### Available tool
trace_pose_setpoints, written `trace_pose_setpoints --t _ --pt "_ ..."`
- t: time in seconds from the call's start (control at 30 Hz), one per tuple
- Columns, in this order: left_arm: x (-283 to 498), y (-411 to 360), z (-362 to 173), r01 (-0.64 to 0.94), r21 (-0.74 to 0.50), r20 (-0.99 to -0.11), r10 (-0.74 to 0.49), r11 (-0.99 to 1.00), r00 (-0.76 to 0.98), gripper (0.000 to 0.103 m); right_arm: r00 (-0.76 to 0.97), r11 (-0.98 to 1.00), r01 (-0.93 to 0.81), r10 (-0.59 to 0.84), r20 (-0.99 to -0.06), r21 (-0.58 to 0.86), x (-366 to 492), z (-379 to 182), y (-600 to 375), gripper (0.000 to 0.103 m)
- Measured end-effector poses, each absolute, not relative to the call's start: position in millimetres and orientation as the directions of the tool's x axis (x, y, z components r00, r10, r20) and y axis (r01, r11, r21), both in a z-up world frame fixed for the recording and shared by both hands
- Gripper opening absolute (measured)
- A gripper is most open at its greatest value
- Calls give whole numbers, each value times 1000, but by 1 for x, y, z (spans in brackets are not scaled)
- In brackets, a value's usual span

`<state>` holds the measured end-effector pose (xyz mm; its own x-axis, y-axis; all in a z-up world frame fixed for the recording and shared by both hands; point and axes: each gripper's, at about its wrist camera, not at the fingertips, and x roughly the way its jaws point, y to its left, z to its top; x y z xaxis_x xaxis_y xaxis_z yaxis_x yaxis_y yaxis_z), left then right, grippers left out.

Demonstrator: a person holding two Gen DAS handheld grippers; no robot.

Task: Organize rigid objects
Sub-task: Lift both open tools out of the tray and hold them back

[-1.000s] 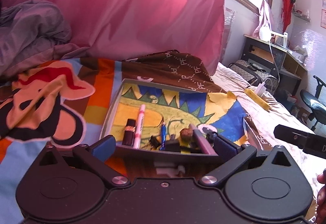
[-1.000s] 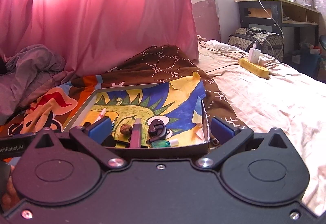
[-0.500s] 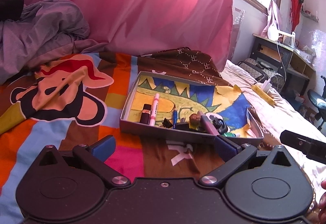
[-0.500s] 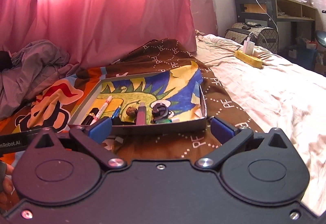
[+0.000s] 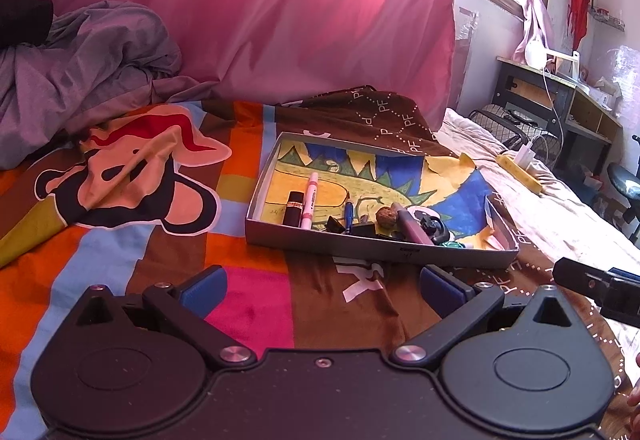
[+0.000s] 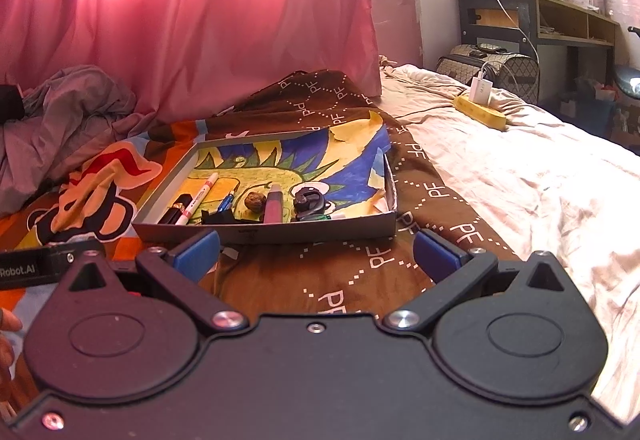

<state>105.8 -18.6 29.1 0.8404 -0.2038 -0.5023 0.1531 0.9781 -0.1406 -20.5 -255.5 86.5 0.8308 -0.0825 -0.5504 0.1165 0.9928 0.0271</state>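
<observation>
A shallow grey box (image 5: 372, 246) (image 6: 280, 232) lined with a dinosaur drawing lies on the bedspread. Along its near edge lie a dark lipstick (image 5: 295, 207) (image 6: 176, 209), a pink-and-white marker (image 5: 309, 199) (image 6: 199, 195), a blue pen (image 5: 348, 211) (image 6: 226, 201), black clips (image 5: 336, 226), a walnut (image 5: 386, 216) (image 6: 254, 201), a mauve stick (image 5: 412, 226) (image 6: 274, 203) and a black earpiece (image 5: 434, 226) (image 6: 308, 199). My left gripper (image 5: 322, 286) and my right gripper (image 6: 316, 250) both stand open and empty, short of the box's near wall.
A colourful cartoon bedspread (image 5: 132, 175) and brown patterned cloth (image 6: 400, 240) cover the bed. Crumpled grey bedding (image 5: 80, 59) lies far left below a pink curtain (image 6: 180, 19). A yellow power strip (image 6: 480, 111) with a white charger sits on the beige sheet, a desk (image 6: 540, 15) beyond.
Both grippers have drawn back from the box; it now lies farther ahead and whole in view. The objects inside have not moved.
</observation>
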Motion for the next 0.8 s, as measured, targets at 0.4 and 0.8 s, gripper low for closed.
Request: trace_pose_setpoints --t 0.4,0.8 --pt "107 -19 26 148 -136 -513 -198 979 835 102 817 992 122 -85 -570 27 -18 86 -257 102" --pt "107 -20 25 151 -133 -521 -198 980 830 102 814 992 125 -84 -575 32 -15 85 -261 102"
